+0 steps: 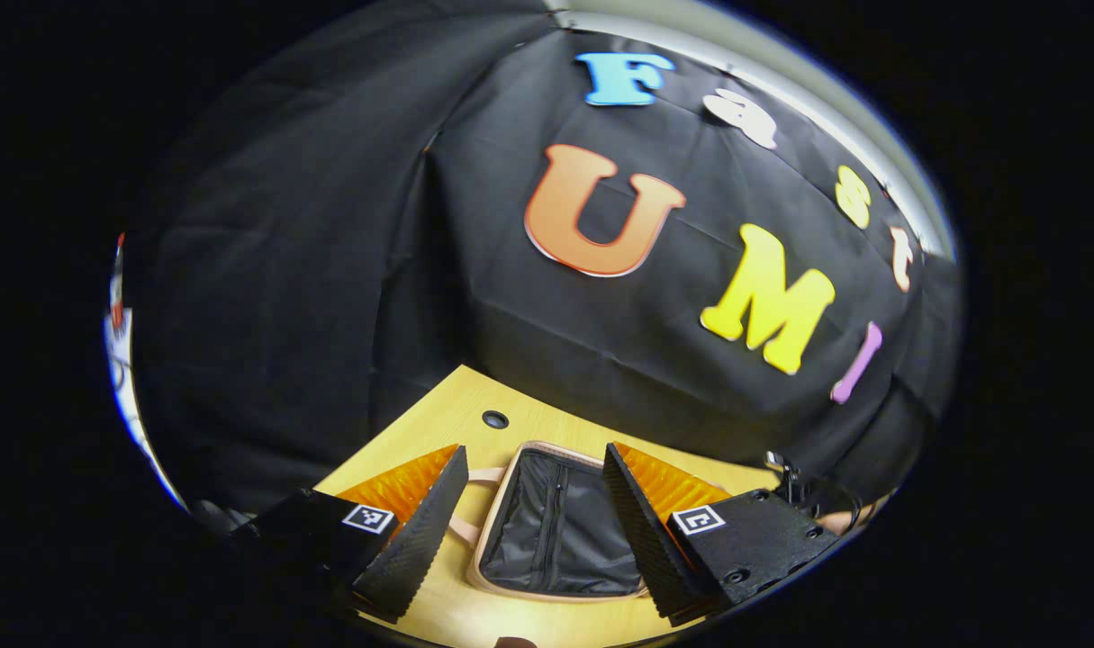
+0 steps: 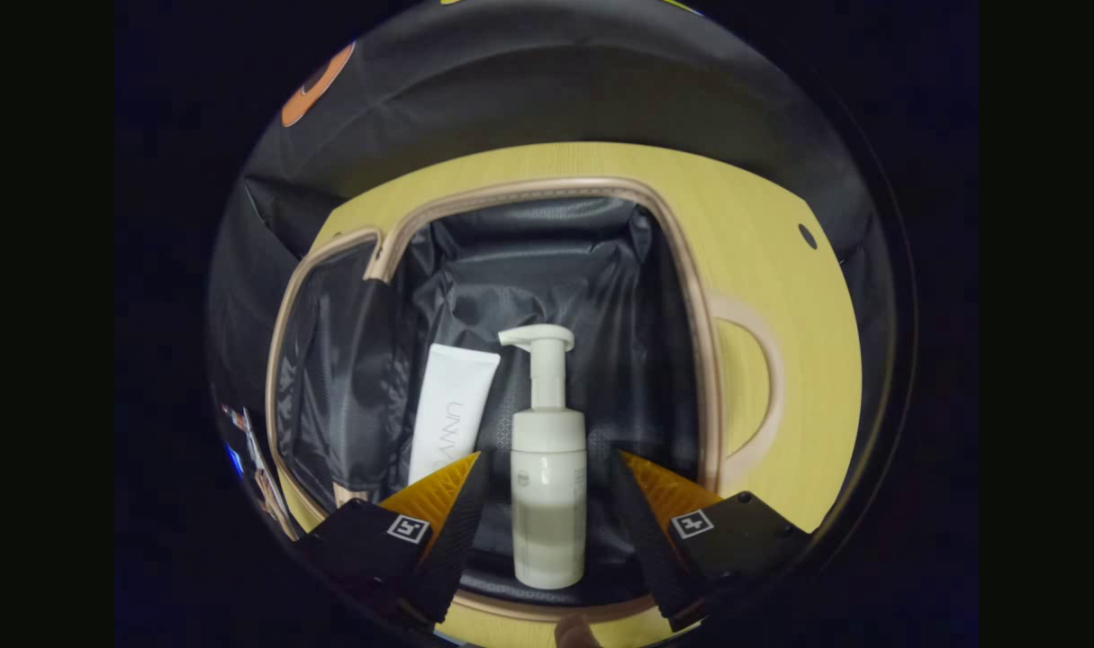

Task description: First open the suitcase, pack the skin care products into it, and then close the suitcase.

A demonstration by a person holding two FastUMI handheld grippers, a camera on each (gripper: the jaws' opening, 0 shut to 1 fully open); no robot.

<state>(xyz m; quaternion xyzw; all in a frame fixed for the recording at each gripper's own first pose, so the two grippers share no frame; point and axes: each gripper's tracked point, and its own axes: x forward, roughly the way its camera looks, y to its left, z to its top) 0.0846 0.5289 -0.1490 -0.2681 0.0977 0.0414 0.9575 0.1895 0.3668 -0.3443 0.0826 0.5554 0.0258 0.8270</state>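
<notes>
Lying open on the wooden table (image 2: 781,297), the suitcase (image 2: 547,193) shows a black fabric lining framed by a beige rim, with a beige handle (image 2: 763,396) projecting from its right side in the right gripper view. The main compartment holds two skin care products. A white pump bottle (image 2: 548,477) lies lengthwise on the lining with its pump head pointing away from the camera. A white tube (image 2: 450,409) lies just beside it, to the left, near the hinge side. The open lid (image 2: 326,378) sits to the left of the compartment and carries a mesh panel.

The right gripper (image 2: 547,504) is spread wide. The pump bottle lies between its two fingers, and a gap shows on each side of the bottle, so neither finger presses on it.

In the left gripper view, the left gripper (image 1: 533,504) is also spread wide and holds nothing. It is raised above the table (image 1: 447,414), with the suitcase lid (image 1: 560,531) and its zipped pocket visible between the fingers. A round cable hole (image 1: 495,419) sits in the tabletop beyond the lid.
</notes>
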